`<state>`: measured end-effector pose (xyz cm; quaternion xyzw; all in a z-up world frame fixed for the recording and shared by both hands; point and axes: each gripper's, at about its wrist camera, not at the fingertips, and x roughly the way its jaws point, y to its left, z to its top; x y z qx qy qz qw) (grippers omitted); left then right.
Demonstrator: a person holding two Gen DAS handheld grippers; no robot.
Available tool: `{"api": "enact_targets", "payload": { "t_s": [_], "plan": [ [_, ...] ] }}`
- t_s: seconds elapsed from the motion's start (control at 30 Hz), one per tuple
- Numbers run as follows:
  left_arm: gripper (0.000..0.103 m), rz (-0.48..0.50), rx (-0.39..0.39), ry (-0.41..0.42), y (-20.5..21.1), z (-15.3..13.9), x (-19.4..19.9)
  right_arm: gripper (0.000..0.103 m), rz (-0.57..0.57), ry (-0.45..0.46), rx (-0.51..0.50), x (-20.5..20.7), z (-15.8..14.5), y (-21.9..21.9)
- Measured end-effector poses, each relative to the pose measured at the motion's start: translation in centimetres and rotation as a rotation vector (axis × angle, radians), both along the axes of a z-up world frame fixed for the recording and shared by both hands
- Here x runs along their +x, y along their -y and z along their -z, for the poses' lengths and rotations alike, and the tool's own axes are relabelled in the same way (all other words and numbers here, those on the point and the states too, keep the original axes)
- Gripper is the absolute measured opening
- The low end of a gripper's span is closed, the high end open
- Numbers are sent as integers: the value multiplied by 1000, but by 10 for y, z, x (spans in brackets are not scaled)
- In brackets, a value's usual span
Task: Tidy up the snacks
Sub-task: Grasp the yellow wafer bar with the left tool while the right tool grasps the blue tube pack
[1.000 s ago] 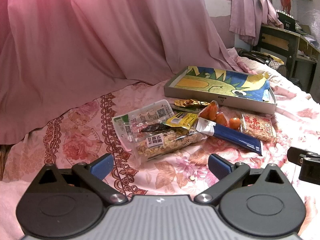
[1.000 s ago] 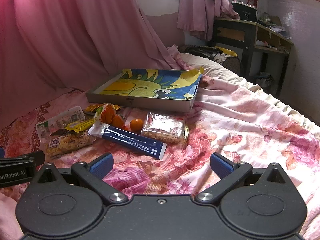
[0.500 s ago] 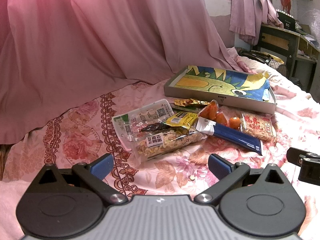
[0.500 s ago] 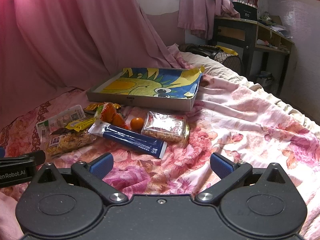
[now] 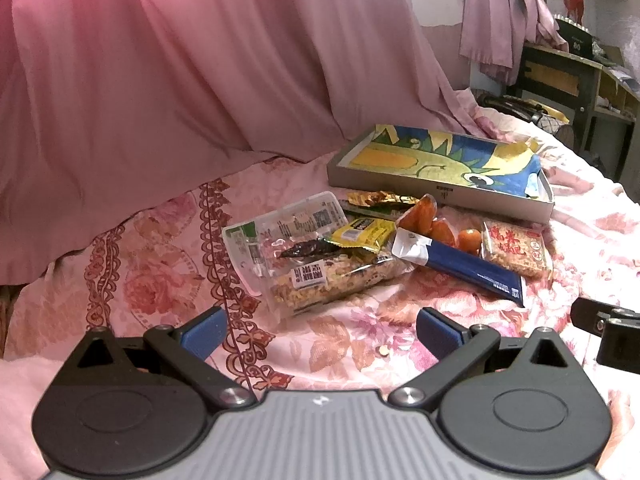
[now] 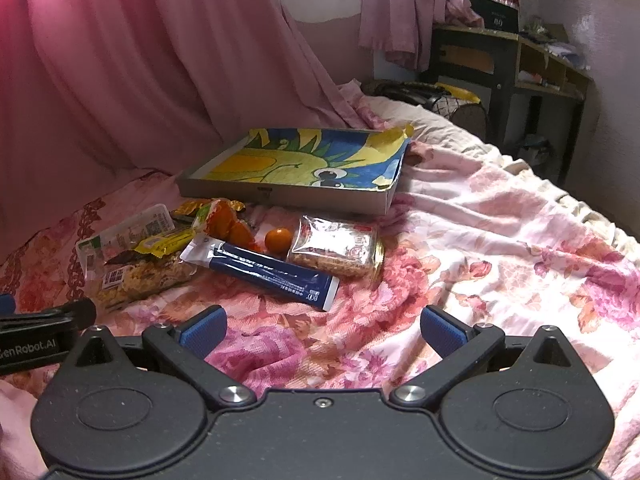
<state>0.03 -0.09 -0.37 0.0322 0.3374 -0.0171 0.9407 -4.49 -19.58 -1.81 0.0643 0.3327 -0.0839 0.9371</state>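
On the bedspread (image 6: 500,248), the shallow box (image 6: 280,194) holds only paper; both tongs (image 5: 320,326) (image 6: 322,326) gape wide, empty.

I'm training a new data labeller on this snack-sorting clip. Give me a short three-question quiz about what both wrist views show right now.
1. True or false: the shallow grey cardboard tray with a cartoon-printed lining already holds snacks.
2. Which lies nearest the right gripper: (A) long dark-blue foil packet, (B) small loose orange fruit, (C) yellow wrapper bar?
3. Fill in: both the left gripper and the right one have their fingers ____.

Key: 1 false; 2 A; 3 open.
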Motion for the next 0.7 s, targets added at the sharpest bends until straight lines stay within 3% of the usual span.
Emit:
{"api": "enact_targets", "payload": {
  "t_s": [0.27, 0.43, 0.7],
  "plan": [
    [103, 8, -34, -80, -8, -4, 27, 102, -76, -49, 82, 19, -3, 10],
    [103, 20, -52, -121, -13, -8, 47, 102, -115, -64, 80, 41, -3, 13],
    [103, 68, -50, -182, -21, -4, 98, 102, -315, -87, 85, 82, -2, 16]
  ]
}}
